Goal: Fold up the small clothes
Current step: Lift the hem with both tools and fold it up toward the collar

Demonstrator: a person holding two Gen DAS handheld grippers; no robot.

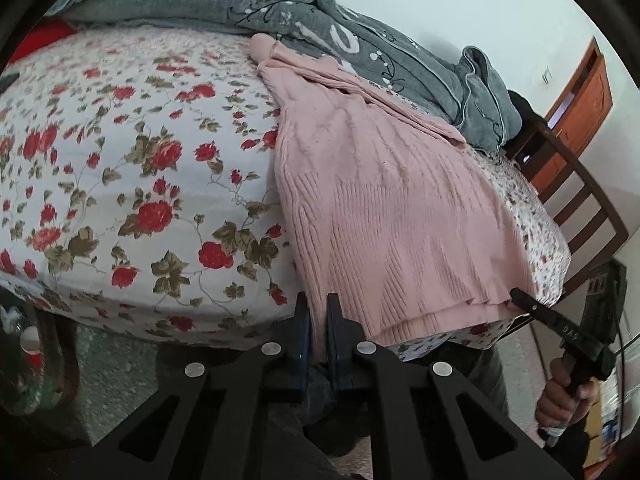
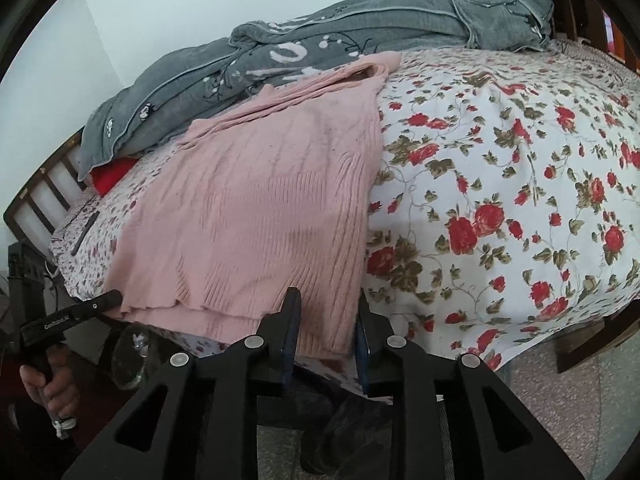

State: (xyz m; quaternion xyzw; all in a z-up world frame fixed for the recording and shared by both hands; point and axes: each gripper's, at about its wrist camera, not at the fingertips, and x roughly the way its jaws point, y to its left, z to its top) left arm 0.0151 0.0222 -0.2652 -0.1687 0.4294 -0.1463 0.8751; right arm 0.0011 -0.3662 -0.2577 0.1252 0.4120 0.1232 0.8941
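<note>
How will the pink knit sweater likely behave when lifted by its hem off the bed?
Probably floppy: the pink sweater lies limp on the floral sheet, hem drooping over the edge. Likely to stretch and sag between the left gripper and right gripper, given its loose ribbed knit. Probably grippy rather than slippery: fuzzy yarn.

We see a pale pink ribbed sweater point(image 1: 384, 208) ahead of our black fingers point(image 1: 300, 320) with blue pads. Beside it, the sheet point(image 1: 120, 152) is white with red roses and olive leaves. Beyond lies a grey quilt point(image 2: 280, 56) with white print.
</note>
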